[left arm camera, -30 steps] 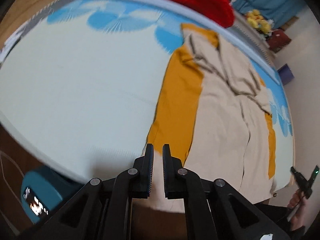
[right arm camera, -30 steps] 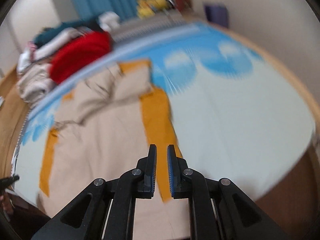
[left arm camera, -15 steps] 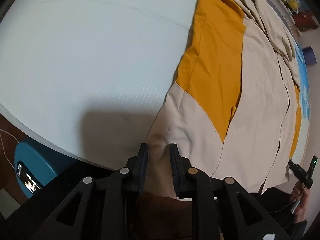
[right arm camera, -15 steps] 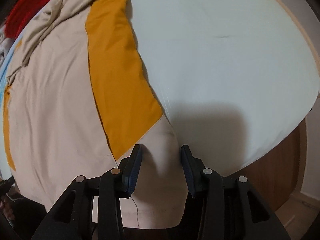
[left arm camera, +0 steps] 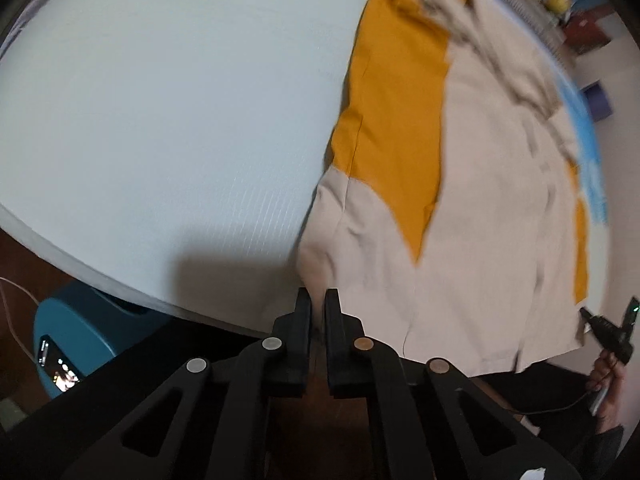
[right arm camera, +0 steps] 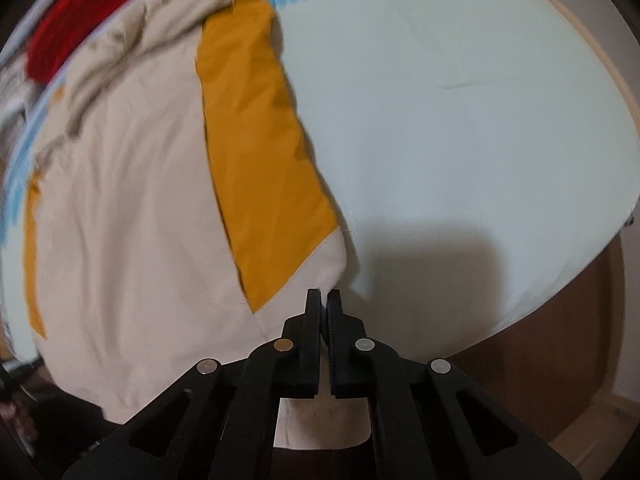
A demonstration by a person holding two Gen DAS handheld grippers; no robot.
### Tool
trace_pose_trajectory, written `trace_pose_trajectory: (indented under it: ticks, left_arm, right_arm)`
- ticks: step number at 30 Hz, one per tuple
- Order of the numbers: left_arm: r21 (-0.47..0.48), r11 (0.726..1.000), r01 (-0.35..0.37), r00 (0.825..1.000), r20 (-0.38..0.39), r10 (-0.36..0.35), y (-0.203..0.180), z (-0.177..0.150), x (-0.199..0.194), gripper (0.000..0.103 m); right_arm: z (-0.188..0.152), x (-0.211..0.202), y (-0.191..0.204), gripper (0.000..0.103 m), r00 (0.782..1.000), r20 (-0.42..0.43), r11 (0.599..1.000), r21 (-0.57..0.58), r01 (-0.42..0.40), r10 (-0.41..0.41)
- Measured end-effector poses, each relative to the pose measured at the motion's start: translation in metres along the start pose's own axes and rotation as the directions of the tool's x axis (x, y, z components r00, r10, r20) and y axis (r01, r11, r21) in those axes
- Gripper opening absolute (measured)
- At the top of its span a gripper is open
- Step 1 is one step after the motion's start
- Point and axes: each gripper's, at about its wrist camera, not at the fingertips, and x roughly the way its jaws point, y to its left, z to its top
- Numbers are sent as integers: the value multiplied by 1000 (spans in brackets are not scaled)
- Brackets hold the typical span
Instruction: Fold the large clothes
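Both sets of jaws just closed, each pinched onto a near corner of the beige-and-mustard garment [left arm camera: 472, 208] where half a second ago they stood parted around the cloth. Left gripper [left arm camera: 318, 300] now clamped on the hem's left corner, fabric bunched into creases just ahead of the tips; right gripper [right arm camera: 323, 300] clamped on the opposite corner, beige hem [right arm camera: 320, 424] hanging below and behind the jaws over the near edge. A second back, hovering higher with the whole garment and far clutter in sight; now lower and closer, with the cloth filling much of both views.

Near edge of the pale surface [left arm camera: 168, 128] running right under both jaws, dark wood showing beyond it. To the left of the left jaws, a wide bare stretch of the surface; to the right of the right jaws, likewise bare cover out to the rounded rim. Teal device [left arm camera: 76, 344] below the edge, left of the left jaws. Person's hand [left arm camera: 608, 372] on the other gripper's handle, far right in the left wrist view.

Garment spread flat ahead of the jaws, mustard panels along both sides, collar end rumpled at the far end. Beyond that, blue print on the cover and a red heap [right arm camera: 68, 36], blurred.
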Motion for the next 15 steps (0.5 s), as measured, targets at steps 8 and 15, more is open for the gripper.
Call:
trace_pose_trajectory:
  ticks: [8,15]
  left_arm:
    - [-107,994,-26,999,-49,21,13,6,14,13]
    - [-123,992,28,999,25,-25,10,26,10,33]
  right_arm:
    - [-1,11,-11,9,994,-67,995,23,92,-90]
    - [11,4,-18,34,995,-12,994,45,102,-102]
